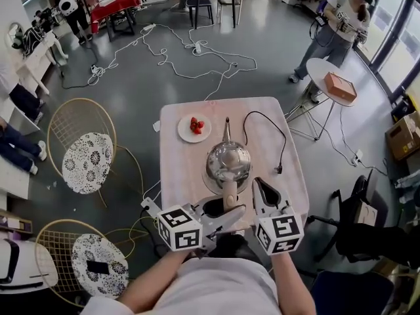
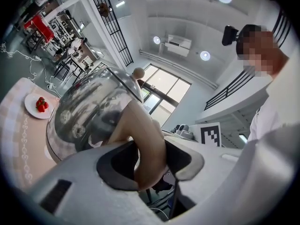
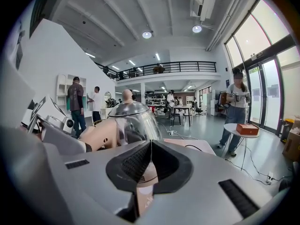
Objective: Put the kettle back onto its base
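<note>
Your left gripper (image 2: 150,157) clamps the kettle (image 1: 228,161) by its handle (image 2: 146,137); your right gripper (image 3: 149,165) is closed and empty. Keep the kettle level and centred on the base (image 1: 209,185), which it possibly hasn't seated on yet.

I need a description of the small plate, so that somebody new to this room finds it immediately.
Find the pale square table in the middle of the grey floor. On its far left part, left of the spout of the shiny kettle, lies a small plate. It alone is flat, white and round, with red fruit on it.
</note>
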`<state>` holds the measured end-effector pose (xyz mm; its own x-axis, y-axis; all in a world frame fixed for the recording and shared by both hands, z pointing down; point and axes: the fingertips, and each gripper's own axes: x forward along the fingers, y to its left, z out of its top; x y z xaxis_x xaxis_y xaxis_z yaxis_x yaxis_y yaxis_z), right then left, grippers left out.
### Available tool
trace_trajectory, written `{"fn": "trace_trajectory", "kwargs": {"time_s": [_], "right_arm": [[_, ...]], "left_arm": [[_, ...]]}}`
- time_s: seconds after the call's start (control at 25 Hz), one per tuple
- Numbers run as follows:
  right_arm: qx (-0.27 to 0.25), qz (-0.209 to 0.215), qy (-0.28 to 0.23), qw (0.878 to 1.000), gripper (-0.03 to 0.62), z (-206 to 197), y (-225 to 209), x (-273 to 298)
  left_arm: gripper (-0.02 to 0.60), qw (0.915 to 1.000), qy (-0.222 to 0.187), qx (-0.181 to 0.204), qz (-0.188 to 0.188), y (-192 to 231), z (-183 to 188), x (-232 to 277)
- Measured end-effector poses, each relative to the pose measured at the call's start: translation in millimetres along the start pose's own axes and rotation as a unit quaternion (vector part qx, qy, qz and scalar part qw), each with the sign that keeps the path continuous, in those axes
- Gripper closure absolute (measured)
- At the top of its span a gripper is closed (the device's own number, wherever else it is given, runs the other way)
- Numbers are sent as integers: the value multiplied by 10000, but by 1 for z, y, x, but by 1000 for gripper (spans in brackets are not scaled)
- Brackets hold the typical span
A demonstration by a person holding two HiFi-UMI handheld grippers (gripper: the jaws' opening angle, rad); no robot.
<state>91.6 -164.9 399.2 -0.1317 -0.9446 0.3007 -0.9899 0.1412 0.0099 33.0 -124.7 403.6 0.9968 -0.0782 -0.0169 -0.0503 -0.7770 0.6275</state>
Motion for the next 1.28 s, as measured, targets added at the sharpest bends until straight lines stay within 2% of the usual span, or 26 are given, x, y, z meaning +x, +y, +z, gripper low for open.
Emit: {"fn": "trace_trajectory", "kwargs": {"time_s": [0.36, 0.6, 0.88, 1.28], "right_arm": [[-7, 336, 159, 9993, 588, -8, -51, 26], [-23, 492, 215, 9986, 588, -15, -78, 39], [-81, 777, 304, 9965, 588, -27, -92, 54], [-186, 1064, 481, 9930, 588, -42, -104, 78]], "left_arm": [[417, 9994, -81, -72, 339, 31, -3, 51], [417, 9981, -185, 15, 592, 45, -8, 77], [416, 9953, -387, -56, 883, 62, -14, 96], [416, 9925, -538, -21, 1101, 93, -17, 114]]}}
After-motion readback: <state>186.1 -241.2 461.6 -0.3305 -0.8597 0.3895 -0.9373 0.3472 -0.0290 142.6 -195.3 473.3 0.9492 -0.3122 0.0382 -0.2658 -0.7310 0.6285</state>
